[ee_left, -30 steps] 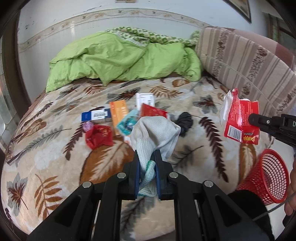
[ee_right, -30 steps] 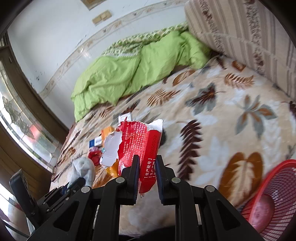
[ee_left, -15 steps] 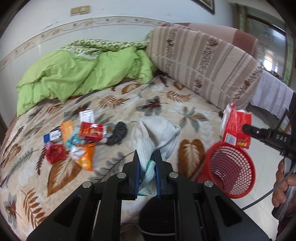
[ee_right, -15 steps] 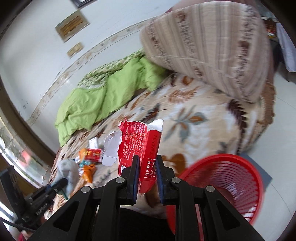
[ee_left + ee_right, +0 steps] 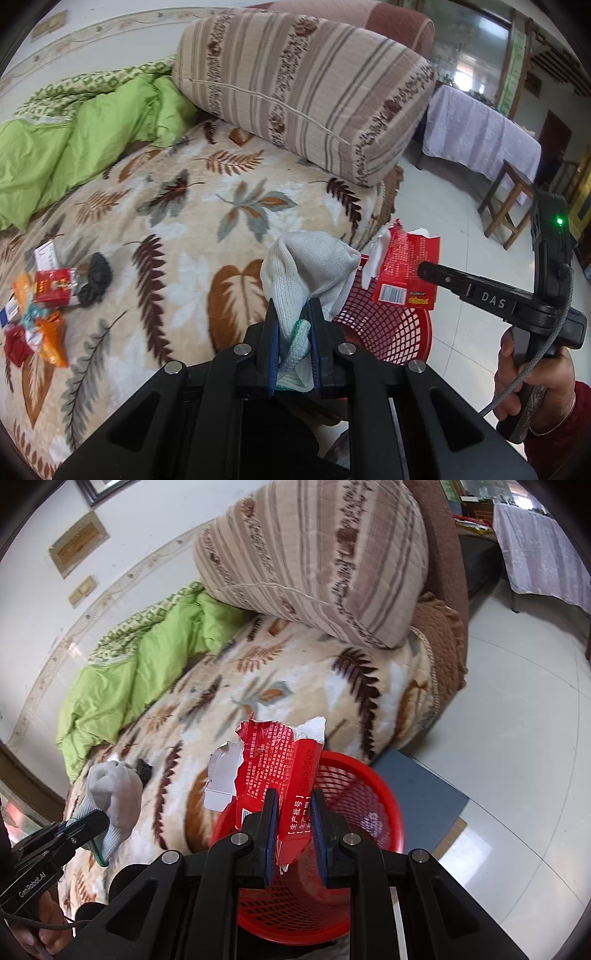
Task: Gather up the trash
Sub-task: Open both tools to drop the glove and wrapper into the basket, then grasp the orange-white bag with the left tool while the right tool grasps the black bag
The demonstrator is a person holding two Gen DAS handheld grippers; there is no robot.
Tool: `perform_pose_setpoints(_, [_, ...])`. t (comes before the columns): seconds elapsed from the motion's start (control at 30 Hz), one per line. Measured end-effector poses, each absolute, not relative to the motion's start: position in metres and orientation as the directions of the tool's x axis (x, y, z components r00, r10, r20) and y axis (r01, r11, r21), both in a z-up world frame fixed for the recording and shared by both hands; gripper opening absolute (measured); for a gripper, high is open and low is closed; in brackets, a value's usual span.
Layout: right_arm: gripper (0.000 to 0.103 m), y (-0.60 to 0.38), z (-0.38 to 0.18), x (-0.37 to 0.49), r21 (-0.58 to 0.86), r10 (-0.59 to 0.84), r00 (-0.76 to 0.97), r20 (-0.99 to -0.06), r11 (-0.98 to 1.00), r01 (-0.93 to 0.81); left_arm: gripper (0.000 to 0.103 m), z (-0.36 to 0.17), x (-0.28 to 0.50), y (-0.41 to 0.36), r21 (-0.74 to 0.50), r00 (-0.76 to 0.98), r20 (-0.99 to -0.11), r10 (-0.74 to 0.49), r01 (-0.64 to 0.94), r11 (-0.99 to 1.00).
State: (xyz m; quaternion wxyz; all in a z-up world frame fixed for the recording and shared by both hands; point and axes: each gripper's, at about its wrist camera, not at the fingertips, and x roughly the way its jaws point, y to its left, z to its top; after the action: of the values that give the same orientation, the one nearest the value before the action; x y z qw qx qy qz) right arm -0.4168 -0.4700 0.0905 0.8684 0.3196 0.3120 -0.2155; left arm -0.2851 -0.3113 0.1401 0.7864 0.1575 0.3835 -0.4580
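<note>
Now the left gripper (image 5: 291,332) squeezes a grey glove (image 5: 310,266) tight, just beside the red basket (image 5: 354,775). Over that basket, the right gripper (image 5: 293,825) pinches a torn red box (image 5: 273,760). More wrappers (image 5: 40,295) lie far off on the leafy bed (image 5: 207,206).

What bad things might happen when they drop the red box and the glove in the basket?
The torn red box is held near the red basket's rim, so it might tip outside onto the floor. The grey glove, in the left gripper, looks closer to the bed's edge than the basket, so it might miss.
</note>
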Motion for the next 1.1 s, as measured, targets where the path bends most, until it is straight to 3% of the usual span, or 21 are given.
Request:
perform_pose_setpoints(0.13, [0.02,-0.48,0.08,-0.415,0.413,-0.173,0.677,-0.716,0.677,0.61,0.017,0.127,-0.284,-0.334,-0.128,0.231,-0.77,-0.595,0.857,0.499])
perform_pose_setpoints(0.27, [0.032,-0.49,0.074,-0.418,0.403,-0.177,0.641,-0.747,0.647,0.648,0.051,0.12,-0.282,-0.348,-0.138,0.21,-0.777,-0.594,0.863,0.486])
perform_pose_setpoints(0.3, [0.035,-0.493,0.075,-0.419,0.401,-0.184,0.637,-0.749,0.639,0.656,0.053,0.12,-0.28,-0.348,-0.143,0.21,-0.774,-0.597,0.861,0.488])
perform_pose_setpoints(0.53, [0.036,-0.489,0.086,-0.408,0.411,-0.172,0.66,-0.732,0.661,0.628,0.053,0.121,-0.257,-0.323,-0.148,0.252,-0.764,-0.595,0.828,0.54])
perform_pose_setpoints(0.73, [0.042,-0.46,0.101,-0.361,0.432,-0.093,0.708,-0.7,0.734,0.524,0.053,0.121,-0.215,-0.265,-0.152,0.33,-0.772,-0.544,0.735,0.661])
perform_pose_setpoints(1.03, [0.043,-0.39,0.118,-0.267,0.435,0.063,0.739,-0.671,0.84,0.324,0.053,0.125,-0.173,-0.163,-0.157,0.439,-0.759,-0.482,0.594,0.789])
perform_pose_setpoints(1.1, [0.05,-0.373,0.116,-0.246,0.428,0.095,0.731,-0.675,0.858,0.284,0.053,0.123,-0.165,-0.142,-0.164,0.455,-0.758,-0.468,0.561,0.811])
